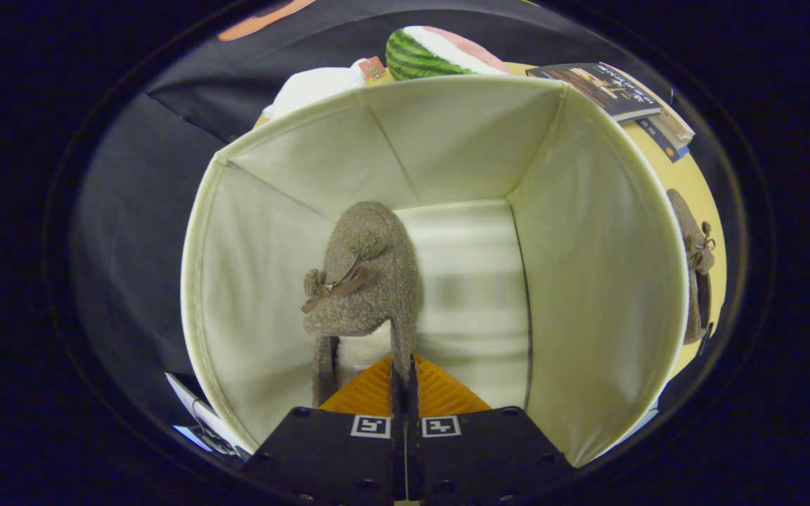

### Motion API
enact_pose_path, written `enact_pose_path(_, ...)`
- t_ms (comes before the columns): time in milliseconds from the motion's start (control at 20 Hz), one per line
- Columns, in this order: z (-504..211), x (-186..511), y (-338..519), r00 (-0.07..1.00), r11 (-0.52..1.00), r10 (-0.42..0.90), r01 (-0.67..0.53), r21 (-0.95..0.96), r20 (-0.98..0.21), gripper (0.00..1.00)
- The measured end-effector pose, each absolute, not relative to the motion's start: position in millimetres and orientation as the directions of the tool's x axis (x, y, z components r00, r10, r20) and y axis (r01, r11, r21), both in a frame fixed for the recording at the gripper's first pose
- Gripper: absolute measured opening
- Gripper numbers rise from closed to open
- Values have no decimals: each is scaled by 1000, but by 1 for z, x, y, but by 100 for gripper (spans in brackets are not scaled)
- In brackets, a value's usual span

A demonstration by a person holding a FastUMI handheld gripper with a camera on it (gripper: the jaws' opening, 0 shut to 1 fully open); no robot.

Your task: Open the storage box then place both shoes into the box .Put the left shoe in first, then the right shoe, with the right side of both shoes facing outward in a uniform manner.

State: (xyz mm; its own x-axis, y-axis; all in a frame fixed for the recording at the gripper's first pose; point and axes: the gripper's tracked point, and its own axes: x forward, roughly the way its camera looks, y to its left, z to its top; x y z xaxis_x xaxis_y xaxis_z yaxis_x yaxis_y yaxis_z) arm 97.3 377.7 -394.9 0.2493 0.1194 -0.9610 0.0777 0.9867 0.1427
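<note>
Gripper view is looked down through into the open cream fabric storage box (588, 281), whose soft walls stand up on all sides and whose top is already open, so the first step of the task is judged done. The box rests on a yellow tabletop (711, 204), and its pale floor is bare apart from what is being lowered into it.

Inside the box, toward its left wall, a brown fuzzy felt slipper with a small brown leather bow (370, 274) is held toe away from the camera, hanging above the box floor or close to it; contact with the floor cannot be told. It is gripped by the thin edge of its heel collar, which is pinched between the two fingers of the gripper (403, 383); the jaws are clenched almost together on that edge. Such a hold is judged to keep the shoe hanging straight so that it can be set down along one side, leaving the floor beside it free for the second shoe.

That second slipper, a matching brown fuzzy one (693, 267), lies outside the box on the tabletop, just beyond the right wall.

Behind the box a stack of books (623, 91), a watermelon-slice plush toy (433, 53) and a white soft bundle (313, 88) are seen.
</note>
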Motion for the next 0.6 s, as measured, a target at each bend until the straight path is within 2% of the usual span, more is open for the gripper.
enact_pose_path(50, -395, 99, 377, 250, 988, 117, 66, 138, -961, 2)
enact_pose_path(100, -397, 101, 377, 253, 989, 117, 54, 135, -960, 7)
enact_pose_path(200, -389, 102, 377, 273, 989, 125, 41, 142, -954, 10)
enact_pose_path(300, -374, 104, 378, 297, 986, 148, 28, 164, -943, 11)
enact_pose_path(450, -342, 98, 378, 316, 977, 205, -3, 215, -927, 31)
enact_pose_path(600, -302, 87, 373, 343, 962, 270, -66, 264, -900, 56)
